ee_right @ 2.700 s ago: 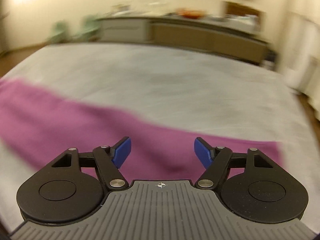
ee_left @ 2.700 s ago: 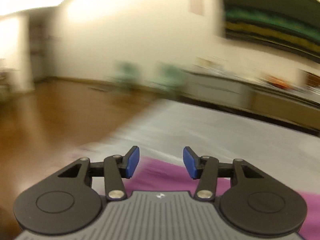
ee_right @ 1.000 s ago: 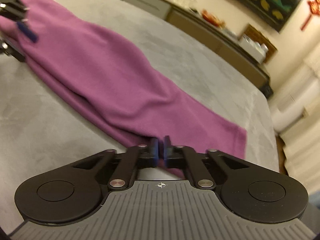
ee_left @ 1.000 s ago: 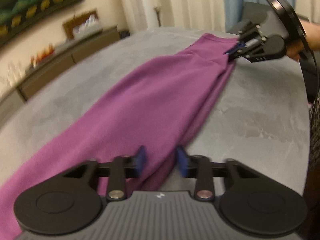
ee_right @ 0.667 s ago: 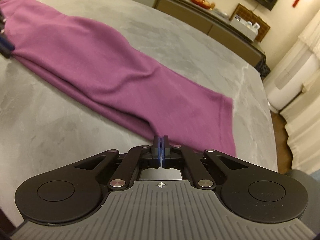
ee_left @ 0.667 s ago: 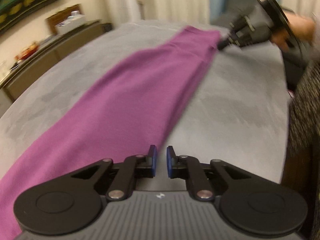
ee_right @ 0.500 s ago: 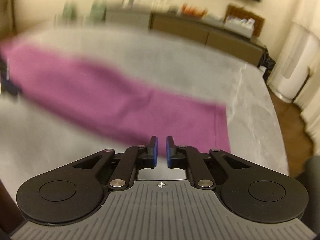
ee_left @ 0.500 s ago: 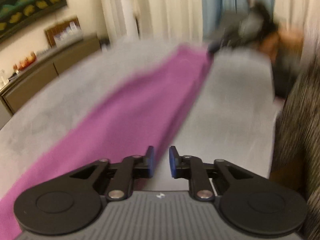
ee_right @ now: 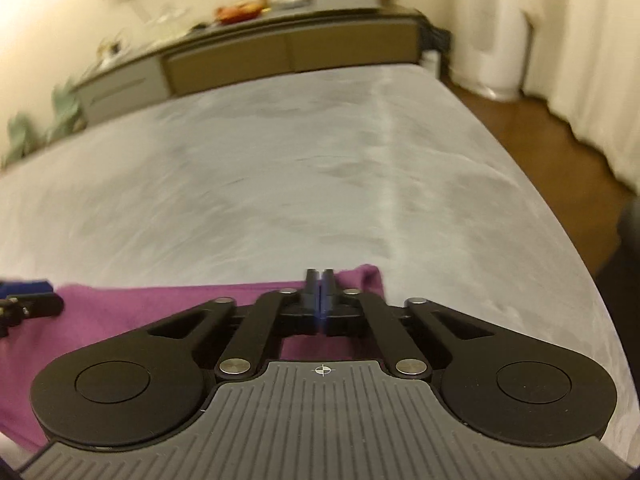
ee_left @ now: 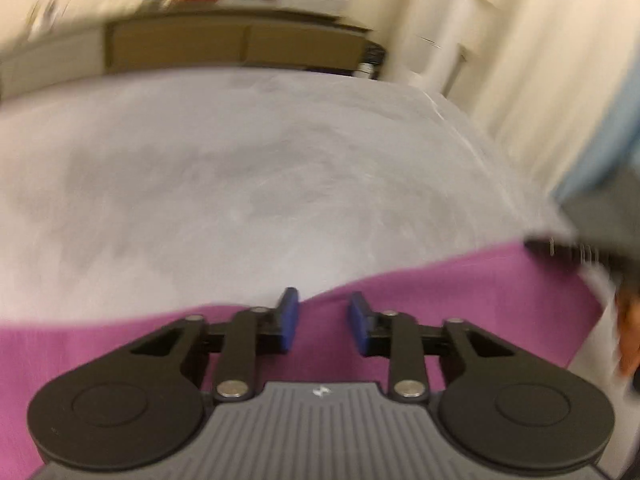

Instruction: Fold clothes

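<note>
Long low sideboard, cream walls, pale curtains, wooden floor.

The garment is plain magenta-purple. The surface is mottled pale grey. Each tool is black with blue pads. At 12 o'clock, the sideboard is brown.

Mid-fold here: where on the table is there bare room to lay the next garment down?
The grey table is bare from the purple garment out to its far edge by the sideboard, and to the right of the cloth's end. The crowded part is the near strip: the garment lies along it, with the left claw, closing, and the shut right claw over it.
</note>
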`<state>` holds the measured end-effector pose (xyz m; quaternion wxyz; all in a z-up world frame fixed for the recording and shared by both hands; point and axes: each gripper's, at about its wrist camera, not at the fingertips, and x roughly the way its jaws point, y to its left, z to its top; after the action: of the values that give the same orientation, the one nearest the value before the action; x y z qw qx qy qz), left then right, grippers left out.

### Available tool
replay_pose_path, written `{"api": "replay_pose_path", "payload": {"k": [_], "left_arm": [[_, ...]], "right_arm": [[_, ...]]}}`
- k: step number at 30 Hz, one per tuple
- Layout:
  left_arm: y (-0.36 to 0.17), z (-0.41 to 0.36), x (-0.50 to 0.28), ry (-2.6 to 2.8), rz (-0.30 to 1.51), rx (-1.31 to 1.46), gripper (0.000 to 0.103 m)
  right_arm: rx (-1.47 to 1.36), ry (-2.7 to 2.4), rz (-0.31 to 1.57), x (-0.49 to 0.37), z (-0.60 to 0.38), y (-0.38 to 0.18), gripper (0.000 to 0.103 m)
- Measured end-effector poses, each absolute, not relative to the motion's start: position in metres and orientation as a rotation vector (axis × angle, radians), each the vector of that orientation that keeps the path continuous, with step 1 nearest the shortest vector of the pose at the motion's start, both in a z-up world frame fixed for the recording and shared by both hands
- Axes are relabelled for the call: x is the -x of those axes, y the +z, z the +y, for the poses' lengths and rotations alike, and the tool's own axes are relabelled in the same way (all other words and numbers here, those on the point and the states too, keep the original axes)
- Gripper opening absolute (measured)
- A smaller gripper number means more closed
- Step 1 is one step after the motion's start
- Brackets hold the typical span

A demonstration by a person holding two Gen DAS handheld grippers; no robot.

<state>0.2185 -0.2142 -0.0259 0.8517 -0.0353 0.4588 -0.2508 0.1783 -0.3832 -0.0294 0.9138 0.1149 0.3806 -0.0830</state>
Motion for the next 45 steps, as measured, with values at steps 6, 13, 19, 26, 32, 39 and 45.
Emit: {"api": "replay_pose_path", "payload": {"k": [6, 13, 19, 26, 32, 39, 45], "left_arm": [[-0.011, -0.146, -0.184, -0.549, 0.941, 0.174, 0.031], [-0.034, -0.113, -0.079, -0.533, 0.796, -0.235, 0.04], [-0.032, -0.117, -0.073, -0.498, 0.804, -0.293, 0.039], [-0.024, -0.112, -0.075, -0.522, 0.808, -0.217, 0.047], [0.003, -0.117, -0.111, -0.514, 0.719, -0.108, 0.049], [-0.033, -0.14, -0.184, -0.37, 0.791, -0.043, 0.046], [-0.015, -0.123, -0.134, -0.455, 0.73, -0.015, 0.05]], "right_arm": [[-0.19, -0.142, 0.741, -0.152, -0.379, -0.019, 0.017], [0.084, 0.247, 0.739, -0.098, -0.299, -0.01, 0.024], [0.231, 0.154, 0.842, -0.083, -0.299, -0.019, 0.028], [0.202, 0.108, 0.848, -0.083, -0.297, -0.024, 0.05], [0.062, 0.108, 0.667, -0.102, -0.28, 0.008, 0.048], [0.044, 0.097, 0.759, -0.178, -0.237, -0.025, 0.049], [0.034, 0.079, 0.739, -0.167, -0.256, -0.02, 0.055]]}}
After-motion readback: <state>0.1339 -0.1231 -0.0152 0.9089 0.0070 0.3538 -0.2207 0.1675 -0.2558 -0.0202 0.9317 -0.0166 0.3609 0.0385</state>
